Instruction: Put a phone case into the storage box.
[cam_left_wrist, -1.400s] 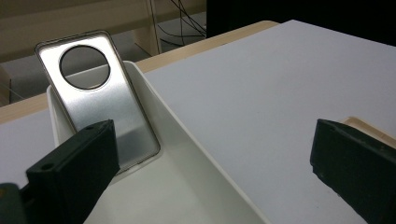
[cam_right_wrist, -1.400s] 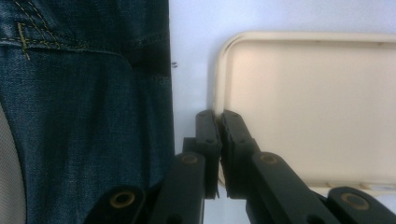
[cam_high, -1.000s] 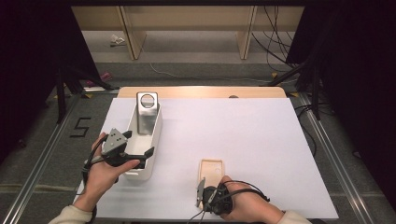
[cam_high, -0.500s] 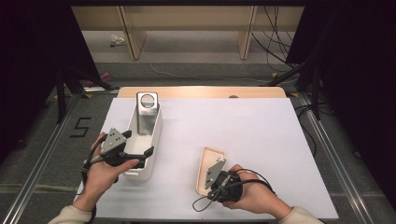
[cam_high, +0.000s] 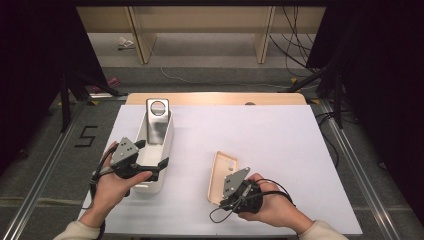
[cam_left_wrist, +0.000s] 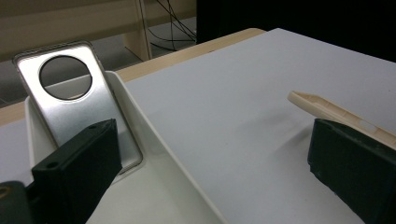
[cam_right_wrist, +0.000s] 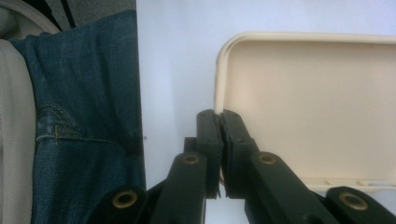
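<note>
High view: the left hand (cam_high: 112, 187) comes in from 7 o'clock with its forearm slanting up toward 1 o'clock. It holds the left gripper (cam_high: 150, 160) over the near end of the white tray (cam_high: 167, 145), at about 9 o'clock on the table (cam_high: 280, 145). Its jaws stand spread, one over the tray's inside and one near the tray's right wall, with nothing between them. A silver plate (cam_high: 157, 120) with a round hole leans upright at the tray's far end, at 12 o'clock from that gripper. The right hand (cam_high: 270, 205) enters from 5 o'clock and lies low on the table, wrist turned so the right gripper (cam_high: 223, 192) points toward 10 o'clock. It pinches the near edge of the beige case (cam_high: 220, 175), which sits at 6 o'clock on the table, tilted up on its side with its hollow facing the right hand.

Left gripper view: the two black jaws stand wide apart at 8 and 4 o'clock. The plate (cam_left_wrist: 74, 102) leans in the tray (cam_left_wrist: 154, 154) at 10 o'clock. The case (cam_left_wrist: 336, 114) shows edge-on at 3 o'clock, lifted above the table (cam_left_wrist: 233, 93).

Right gripper view: the jaws rise from 6 o'clock, pressed together on the rim of the case (cam_right_wrist: 308, 107), whose hollow fills the 2 o'clock side. Blue jeans (cam_right_wrist: 84, 102) lie at 9 o'clock.
</note>
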